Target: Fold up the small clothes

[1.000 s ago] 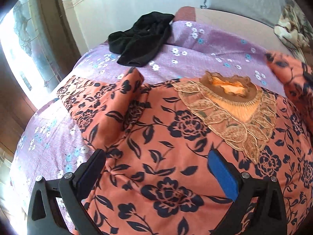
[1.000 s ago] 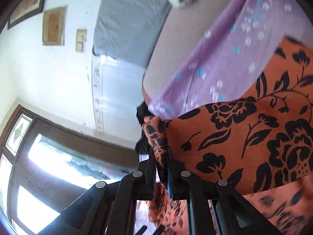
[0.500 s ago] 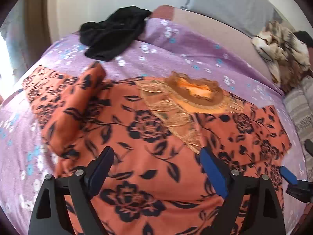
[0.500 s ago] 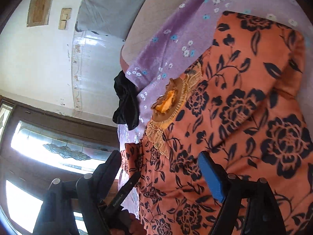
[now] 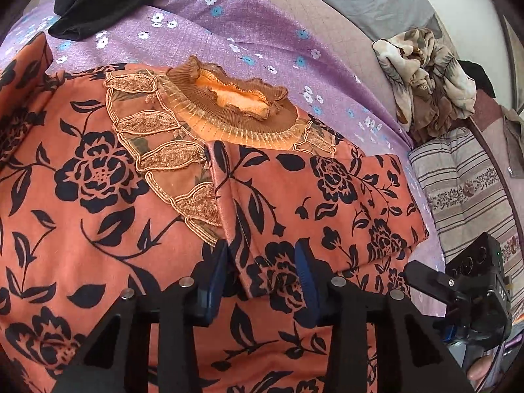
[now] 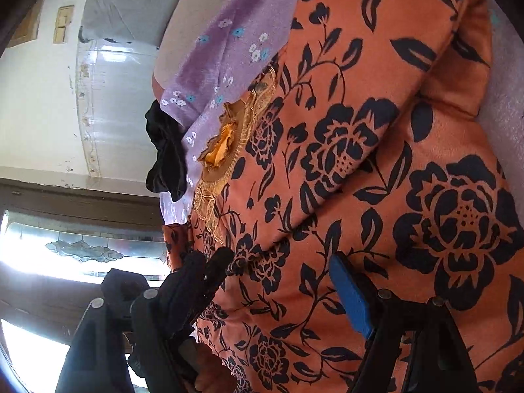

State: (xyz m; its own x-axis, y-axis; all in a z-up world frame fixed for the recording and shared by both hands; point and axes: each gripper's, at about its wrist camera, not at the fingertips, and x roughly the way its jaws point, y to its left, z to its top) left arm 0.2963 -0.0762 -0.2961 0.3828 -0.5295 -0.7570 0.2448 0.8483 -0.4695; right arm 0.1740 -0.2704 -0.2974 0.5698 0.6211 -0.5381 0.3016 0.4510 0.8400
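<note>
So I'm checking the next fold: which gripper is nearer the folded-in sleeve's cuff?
Left. The left gripper straddles the sleeve cuff, jaws closing around it. The right gripper hovers open over the orange floral top, beside it.

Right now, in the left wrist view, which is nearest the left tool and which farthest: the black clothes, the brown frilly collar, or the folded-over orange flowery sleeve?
1. Folded-over orange flowery sleeve, between the closing left tool
2. Brown frilly collar, middle
3. Black clothes, far top left

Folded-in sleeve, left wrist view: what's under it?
The folded sleeve lies on the orange floral top's chest, covering part of the lace yoke. The rest beneath is hidden.
</note>
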